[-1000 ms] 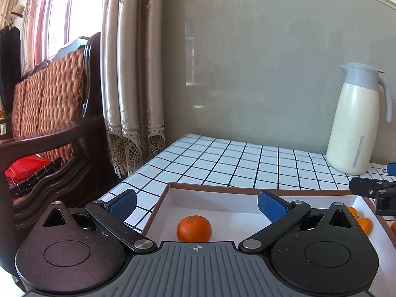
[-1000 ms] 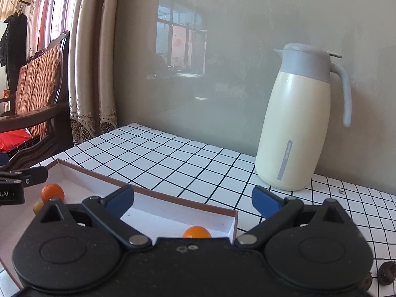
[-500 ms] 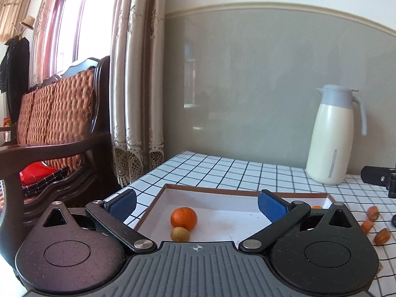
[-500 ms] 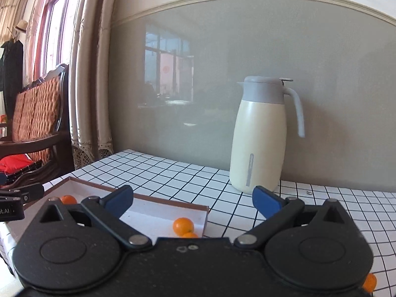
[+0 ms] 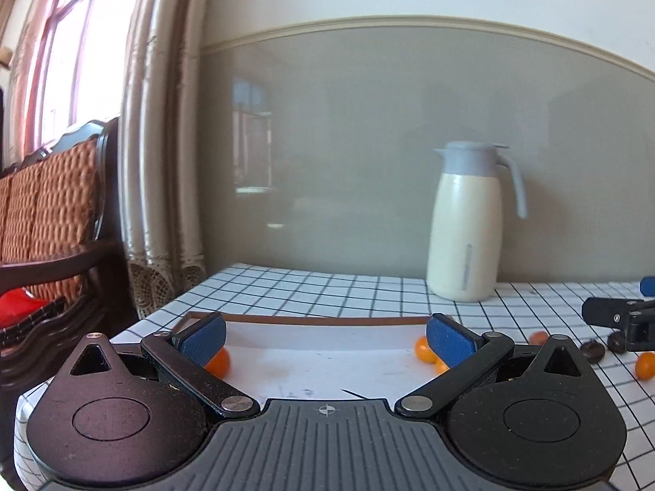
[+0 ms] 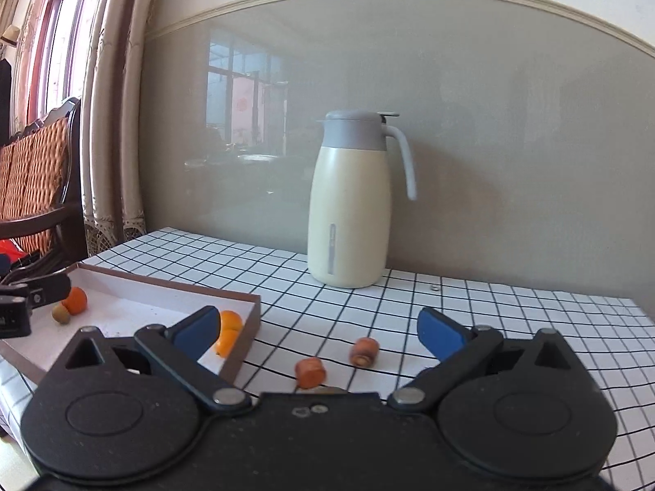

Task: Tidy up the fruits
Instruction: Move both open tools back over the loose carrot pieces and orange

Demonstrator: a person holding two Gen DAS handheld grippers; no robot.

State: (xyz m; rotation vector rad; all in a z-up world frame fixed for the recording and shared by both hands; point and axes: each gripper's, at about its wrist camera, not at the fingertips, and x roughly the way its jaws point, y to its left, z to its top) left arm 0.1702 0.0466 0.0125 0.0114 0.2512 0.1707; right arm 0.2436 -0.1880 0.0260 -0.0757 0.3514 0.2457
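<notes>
Left wrist view
Left gripper (image 5: 325,337): blue-padded fingers spread wide, nothing between them, over the shallow brown-rimmed white tray (image 5: 311,320).
Fruit: small orange citrus (image 5: 218,362) inside the tray's left side; others (image 5: 421,349) at its right end.

Right wrist view
Right gripper (image 6: 317,329): spread, empty, right of the tray (image 6: 172,285).
Fruit: two reddish-brown pieces (image 6: 310,372) lay on the checked cloth, right of the tray.
Cream thermos jug (image 6: 348,221): behind the tray.

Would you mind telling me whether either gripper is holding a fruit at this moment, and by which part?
Nothing is held: the left gripper and the right gripper both stand open, with only the tray and the table beyond.
</notes>
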